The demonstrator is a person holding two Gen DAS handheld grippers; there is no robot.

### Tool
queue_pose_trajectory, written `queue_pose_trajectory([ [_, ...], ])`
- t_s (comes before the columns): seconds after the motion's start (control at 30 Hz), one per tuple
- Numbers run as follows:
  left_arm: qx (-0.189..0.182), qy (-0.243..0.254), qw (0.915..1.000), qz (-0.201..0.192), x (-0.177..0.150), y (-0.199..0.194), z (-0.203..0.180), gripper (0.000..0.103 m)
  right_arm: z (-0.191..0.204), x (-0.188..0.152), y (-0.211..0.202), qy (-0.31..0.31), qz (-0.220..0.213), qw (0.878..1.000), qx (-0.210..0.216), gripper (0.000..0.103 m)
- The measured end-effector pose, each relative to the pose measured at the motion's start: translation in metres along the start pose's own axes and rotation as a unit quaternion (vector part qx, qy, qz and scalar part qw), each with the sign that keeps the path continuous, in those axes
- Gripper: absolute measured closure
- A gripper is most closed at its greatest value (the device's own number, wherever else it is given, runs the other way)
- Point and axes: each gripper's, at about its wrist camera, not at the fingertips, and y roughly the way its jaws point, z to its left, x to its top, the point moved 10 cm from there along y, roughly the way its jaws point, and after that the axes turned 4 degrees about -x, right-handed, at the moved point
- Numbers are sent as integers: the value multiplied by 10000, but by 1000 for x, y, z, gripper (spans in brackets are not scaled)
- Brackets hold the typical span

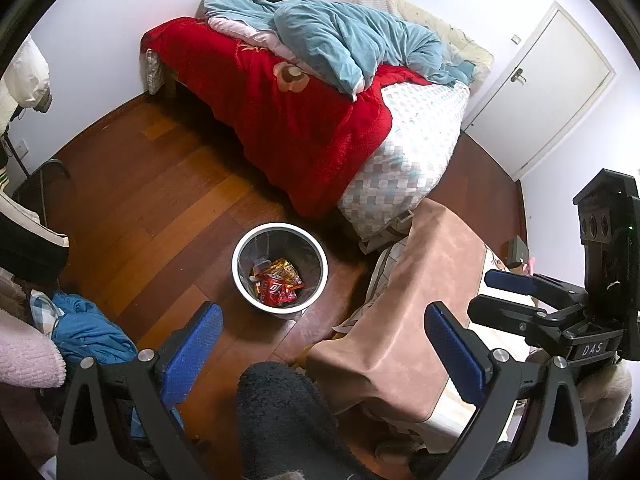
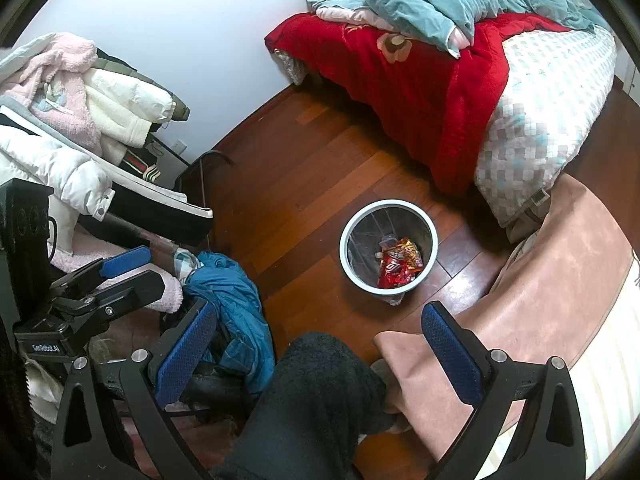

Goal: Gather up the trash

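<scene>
Hovering above the bin (image 1: 280,270), both grippers empty: left gripper (image 1: 324,350) and right gripper (image 2: 316,346) with fingers spread wide. Wrappers (image 1: 277,282) already lie inside, bin on the floor beside the bed (image 1: 320,120). Looks near done; next needs spotting leftover trash. Only the right view shows the clothes heap (image 2: 80,112).

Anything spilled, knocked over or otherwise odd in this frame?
No spill: the bin stands upright on the floor with the wrappers inside. The one untidy spot is the blue jacket crumpled on the floor beside the clothes pile. Both claws are open and empty.
</scene>
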Motion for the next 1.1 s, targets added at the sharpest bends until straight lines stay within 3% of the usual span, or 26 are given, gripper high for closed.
queue_pose_trajectory([
  [1.1, 12, 19, 10000, -3, 2, -2, 1, 0, 5, 0, 1, 8, 2, 10000, 18, 0],
])
